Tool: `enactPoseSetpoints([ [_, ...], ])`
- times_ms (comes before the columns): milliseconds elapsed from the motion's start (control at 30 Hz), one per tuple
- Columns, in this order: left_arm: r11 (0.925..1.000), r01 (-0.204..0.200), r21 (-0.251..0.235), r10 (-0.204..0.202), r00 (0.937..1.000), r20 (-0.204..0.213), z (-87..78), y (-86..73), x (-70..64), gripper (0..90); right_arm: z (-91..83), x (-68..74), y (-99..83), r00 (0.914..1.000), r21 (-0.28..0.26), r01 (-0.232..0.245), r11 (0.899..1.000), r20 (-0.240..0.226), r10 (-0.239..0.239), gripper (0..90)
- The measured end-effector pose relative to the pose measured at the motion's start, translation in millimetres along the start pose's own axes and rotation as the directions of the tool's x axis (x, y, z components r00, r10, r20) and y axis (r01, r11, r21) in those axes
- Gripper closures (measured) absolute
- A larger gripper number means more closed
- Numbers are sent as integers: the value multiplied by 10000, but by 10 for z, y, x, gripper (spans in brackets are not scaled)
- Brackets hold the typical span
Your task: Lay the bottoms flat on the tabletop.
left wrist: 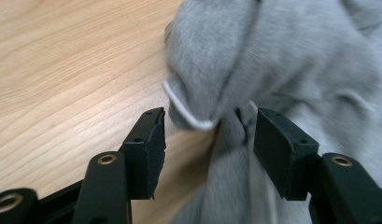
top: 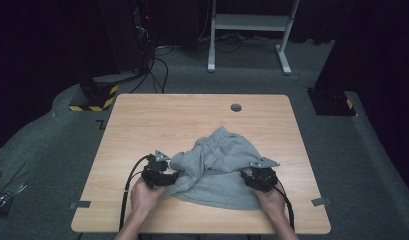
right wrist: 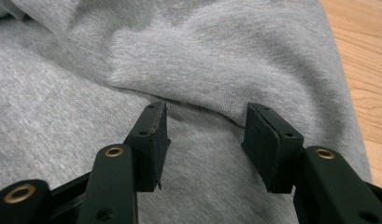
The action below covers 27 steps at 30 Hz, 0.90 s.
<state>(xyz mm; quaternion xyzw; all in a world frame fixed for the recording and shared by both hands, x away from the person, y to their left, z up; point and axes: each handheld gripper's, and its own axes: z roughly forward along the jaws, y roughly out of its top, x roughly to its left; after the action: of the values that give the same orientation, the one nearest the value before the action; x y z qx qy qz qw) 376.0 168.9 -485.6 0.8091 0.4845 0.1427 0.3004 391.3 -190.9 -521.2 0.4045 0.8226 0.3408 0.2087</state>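
A grey pair of sweat shorts (top: 219, 167) lies crumpled on the near half of the wooden table (top: 142, 125), its elastic waistband toward the far side. My left gripper (top: 164, 175) is at the cloth's left edge; in the left gripper view it (left wrist: 209, 140) stands open, with a fold of grey cloth (left wrist: 254, 60) and a white drawstring (left wrist: 179, 108) hanging between the jaws. My right gripper (top: 257, 176) rests over the cloth's right side; in the right gripper view it (right wrist: 205, 140) is open above a ridge of the grey fabric (right wrist: 193, 56).
A round cable hole (top: 236, 107) sits near the table's far edge. Grey tape marks (top: 80, 204) lie at the near corners. Past the table stand a white desk frame (top: 249, 30) and black equipment with cables (top: 127, 45) on the carpet.
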Motion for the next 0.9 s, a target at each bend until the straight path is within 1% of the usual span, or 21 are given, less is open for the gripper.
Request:
enactPoseSetpoints([
  [33, 9999, 106, -40, -106, 9999, 75, 45, 23, -4, 436, 0, -2, 0, 10000, -5, 4, 10000, 0, -4, 493],
  [67, 9999, 89, -145, -87, 9999, 140, 80, 49, -11, 460, 0, -1, 0, 10000, -7, 13, 10000, 3, -13, 493],
  [133, 9992, 65, -390, -52, 9994, 335, 123, 103, -38, 592, 0, 1, 0, 10000, 1, 6, 10000, 11, -6, 492],
  [167, 9992, 63, -405, -42, 9987, 512, 140, 134, -43, 661, 0, -1, 0, 10000, -4, 8, 10000, 12, -8, 491],
  [200, 9992, -70, -385, 91, 9984, 554, 148, 169, -52, 741, 0, -4, 0, 10000, 3, 25, 10000, 14, -25, 491],
  [233, 9986, -270, -457, 289, 9987, 418, 138, 204, -64, 789, 0, -2, 0, 10000, -3, 0, 10000, 14, 0, 491],
  [300, 9961, -599, -643, 609, 9980, 139, 81, 290, -65, 816, 1, -1, 0, 10000, -8, 9, 10000, 20, -9, 492],
  [333, 9937, -804, -784, 793, 9967, -166, 33, 340, -62, 820, 0, -3, 0, 10000, 9, 21, 10000, 11, -21, 491],
  [400, 9884, -1154, -990, 1084, 9914, -735, -85, 436, -34, 821, -1, -1, 0, 10000, 19, -7, 10000, 11, 7, 491],
  [467, 9845, -1274, -1207, 1116, 9853, -1290, -186, 507, 37, 820, 0, 2, -1, 10000, 6, -14, 10000, 15, 14, 491],
  [500, 9845, -1274, -1207, 1116, 9853, -1290, -186, 507, 37, 819, 0, 0, 0, 10000, 2, 4, 10000, 17, -4, 490],
  [533, 9871, -1175, -1090, 954, 9773, -1892, -210, 550, 152, 817, 0, 1, -1, 10000, 3, -19, 10000, 12, 19, 490],
  [567, 9909, -1001, -896, 793, 9742, -2113, -187, 556, 217, 813, 0, 2, 0, 10000, 6, -17, 10000, 22, 17, 489],
  [633, 9978, -524, -395, 421, 9728, -2278, -85, 530, 333, 781, 1, 0, 0, 10000, -9, 15, 10000, 33, -15, 488],
  [667, 9990, -397, -190, 343, 9721, -2319, -38, 497, 357, 745, 1, -1, 0, 10000, -10, 10, 10000, 27, -10, 488],
  [700, 9995, -264, -153, 224, 9749, -2213, -5, 455, 362, 710, 1, -4, 0, 10000, -14, 31, 10000, 18, -31, 487],
  [733, 9995, -264, -153, 224, 9749, -2213, -5, 455, 362, 670, 1, -4, 0, 10000, -14, 31, 10000, 18, -31, 487],
  [767, 9995, -72, -293, 15, 9818, -1898, 14, 383, 350, 670, 1, -2, 0, 10000, -9, 7, 10000, 24, -7, 486],
  [800, 9992, 99, -390, -163, 9858, -1670, 13, 338, 331, 613, 0, 2, 0, 10000, 7, -23, 10000, 38, 23, 486],
  [867, 9984, 360, -440, -416, 9902, -1335, 7, 262, 294, 531, 1, -1, 0, 10000, -7, 7, 10000, 42, -7, 485],
  [900, 9981, 537, -318, -569, 9921, -1122, 9, 211, 265, 487, 0, 2, 0, 10000, 9, -27, 10000, 37, 27, 486],
])
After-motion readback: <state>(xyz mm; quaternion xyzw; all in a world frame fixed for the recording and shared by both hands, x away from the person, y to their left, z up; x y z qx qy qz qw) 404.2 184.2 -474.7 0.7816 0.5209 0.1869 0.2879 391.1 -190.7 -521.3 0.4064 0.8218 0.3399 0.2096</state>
